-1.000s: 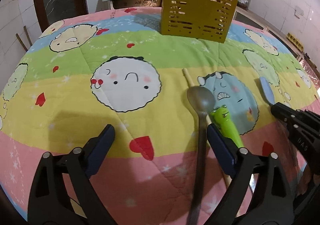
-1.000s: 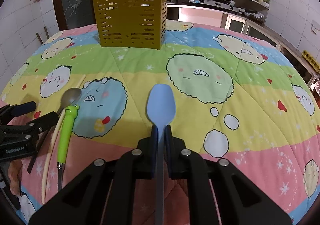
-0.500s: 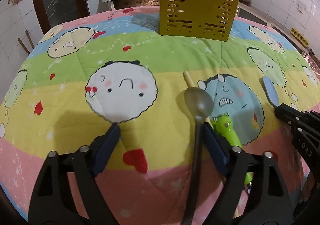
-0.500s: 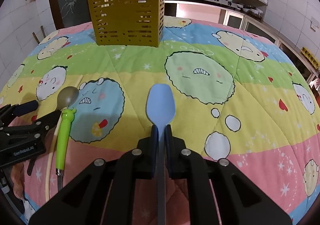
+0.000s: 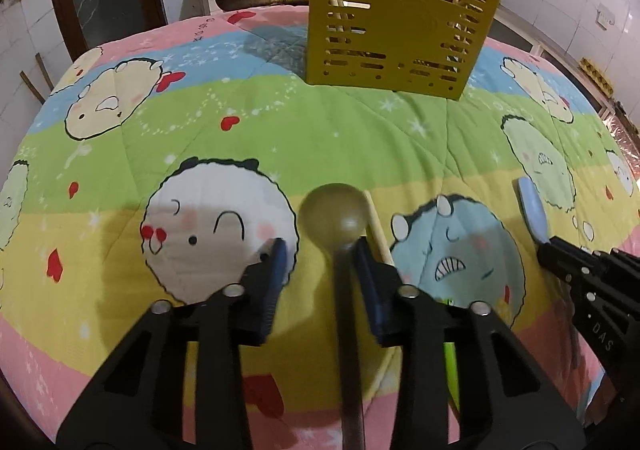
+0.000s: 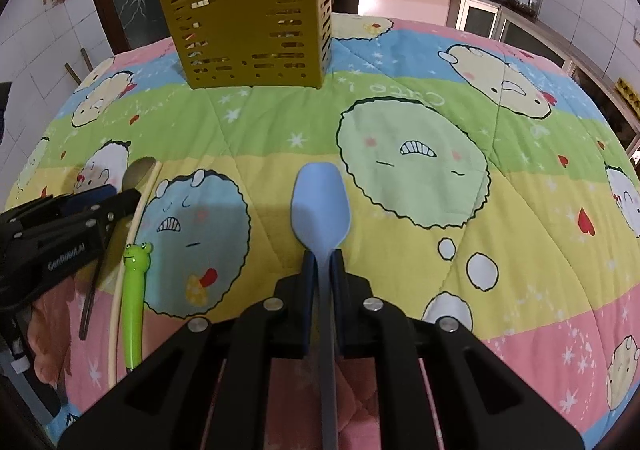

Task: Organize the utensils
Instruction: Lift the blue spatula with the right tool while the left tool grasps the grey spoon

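Kitchen shelves and a stove stand behind a table (image 6: 520,209) covered with a cartoon quilt. A dark spoon (image 5: 334,215) lies between the fingers of the left gripper (image 5: 320,250), whose jaws have just been closing; its handle sits against the right finger, with a gap on the left, so the spoon is not yet pinched. Just right of that gripper lie a pale chopstick (image 5: 376,226) and a green frog-headed utensil (image 6: 134,290). The right gripper (image 6: 322,262) is pressed together on the handle of a blue spatula (image 6: 320,205), its blade pointing ahead. Well ahead of both stands a slotted yellow holder (image 6: 256,29), already with some sticks in it. Judged step: picking up. Next, the left jaws need to finish closing, then both utensils must be lifted and carried forward to the holder. Both grippers point steeply down at the quilt.
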`<state>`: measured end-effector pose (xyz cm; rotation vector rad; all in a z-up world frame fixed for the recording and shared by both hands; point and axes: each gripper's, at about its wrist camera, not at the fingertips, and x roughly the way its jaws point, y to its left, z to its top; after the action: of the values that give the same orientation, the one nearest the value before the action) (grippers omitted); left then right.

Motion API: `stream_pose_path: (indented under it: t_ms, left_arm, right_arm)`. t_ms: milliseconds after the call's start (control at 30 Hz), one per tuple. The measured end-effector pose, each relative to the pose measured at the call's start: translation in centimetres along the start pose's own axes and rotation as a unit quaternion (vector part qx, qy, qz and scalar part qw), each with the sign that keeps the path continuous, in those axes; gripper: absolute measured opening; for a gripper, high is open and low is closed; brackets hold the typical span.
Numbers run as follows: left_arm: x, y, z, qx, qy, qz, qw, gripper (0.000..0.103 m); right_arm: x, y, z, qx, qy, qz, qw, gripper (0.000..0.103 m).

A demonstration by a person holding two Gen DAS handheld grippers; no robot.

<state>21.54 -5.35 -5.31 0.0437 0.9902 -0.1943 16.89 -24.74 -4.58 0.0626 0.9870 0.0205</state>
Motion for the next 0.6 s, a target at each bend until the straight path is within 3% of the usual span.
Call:
stream_pose_path:
  t_ms: [233, 600]
  left_arm:
    - [0.3, 0.4, 0.4, -0.008, -0.005, -0.005, 0.9999, 0.012]
    - [-0.2, 1.1, 0.4, -0.021, -0.028, -0.015, 0.9993, 0.002]
  right_arm:
    - [0.1, 0.1, 0.2, 0.008, -0.009, -0.002, 1.000, 0.009]
    - [0.0, -0.7, 0.8, 0.031, -0.031, -0.002, 0.999, 0.009]
